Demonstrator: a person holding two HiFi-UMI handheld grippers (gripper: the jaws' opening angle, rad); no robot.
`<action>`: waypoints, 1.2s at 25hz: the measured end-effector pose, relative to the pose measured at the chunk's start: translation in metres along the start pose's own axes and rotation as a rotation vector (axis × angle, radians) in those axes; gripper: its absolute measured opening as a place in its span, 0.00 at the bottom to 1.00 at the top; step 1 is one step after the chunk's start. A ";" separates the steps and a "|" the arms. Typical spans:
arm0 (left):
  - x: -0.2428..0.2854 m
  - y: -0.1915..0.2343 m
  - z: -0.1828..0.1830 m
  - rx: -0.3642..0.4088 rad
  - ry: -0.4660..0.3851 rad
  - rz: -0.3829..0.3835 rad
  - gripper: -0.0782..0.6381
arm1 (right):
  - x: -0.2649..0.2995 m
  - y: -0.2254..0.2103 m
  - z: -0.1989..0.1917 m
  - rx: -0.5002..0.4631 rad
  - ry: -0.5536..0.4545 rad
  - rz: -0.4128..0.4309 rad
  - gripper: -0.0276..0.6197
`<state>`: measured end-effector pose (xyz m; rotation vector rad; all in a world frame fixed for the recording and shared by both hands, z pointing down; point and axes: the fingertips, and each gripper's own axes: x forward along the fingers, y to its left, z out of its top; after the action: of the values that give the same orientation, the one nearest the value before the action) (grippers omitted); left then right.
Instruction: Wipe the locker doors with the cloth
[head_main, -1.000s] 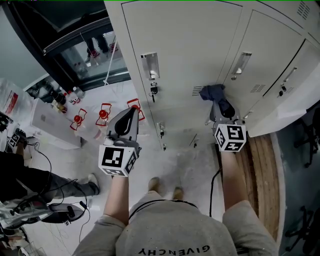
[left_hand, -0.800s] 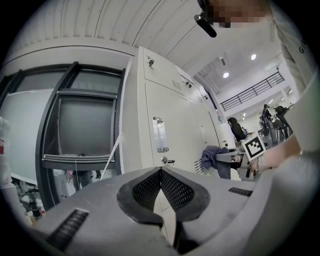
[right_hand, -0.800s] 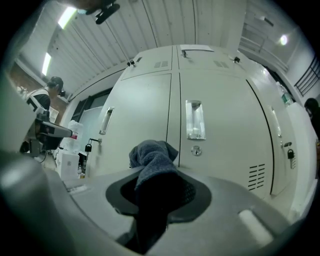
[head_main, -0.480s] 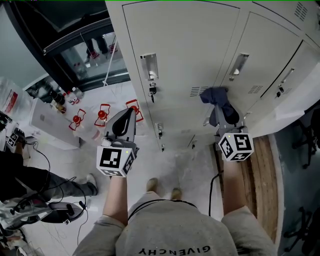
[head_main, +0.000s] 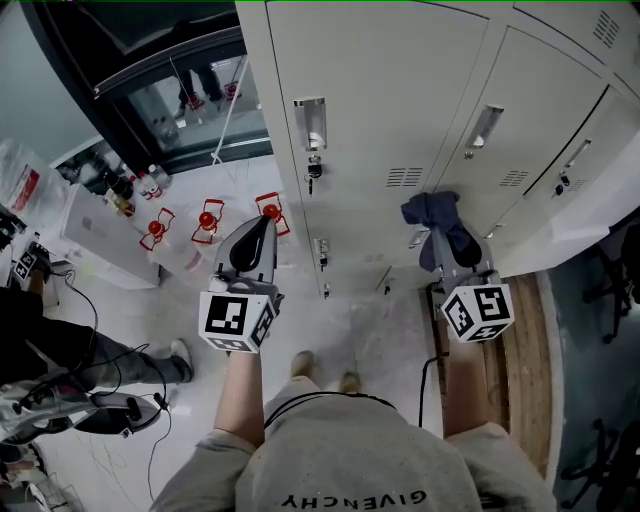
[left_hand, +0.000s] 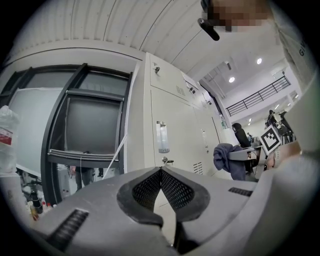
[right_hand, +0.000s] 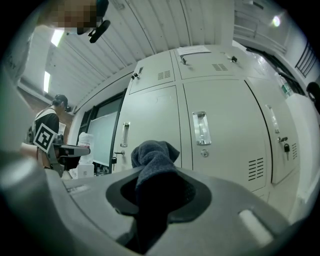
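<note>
- One small shift: carried the cloth (head_main: 432, 212), pinched tight in the right gripper (right_hand: 157, 194), lower along the locker door (head_main: 400, 100) ahead; likely mid-stroke.
- Left gripper (left_hand: 161, 186) closed, empty.

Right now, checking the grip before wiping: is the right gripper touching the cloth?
Touching. In the right gripper view, the right gripper has its jaws clamped on the dark cloth.

Dark blue cloth (head_main: 437, 215), bunched — perhaps touching pale locker doors (head_main: 400, 100), shut
</note>
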<state>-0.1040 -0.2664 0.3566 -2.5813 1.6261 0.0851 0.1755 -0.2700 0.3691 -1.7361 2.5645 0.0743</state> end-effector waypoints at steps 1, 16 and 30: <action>-0.002 -0.002 -0.003 -0.007 0.003 0.002 0.11 | -0.002 0.003 -0.001 0.004 0.003 0.007 0.18; -0.042 -0.023 -0.010 -0.035 0.012 0.009 0.11 | -0.034 0.042 -0.005 0.042 0.010 0.058 0.18; -0.065 -0.025 -0.010 -0.099 -0.005 0.044 0.11 | -0.053 0.055 -0.002 0.054 0.014 0.100 0.18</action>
<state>-0.1091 -0.1985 0.3742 -2.6142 1.7200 0.1795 0.1436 -0.2008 0.3755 -1.5951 2.6363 -0.0039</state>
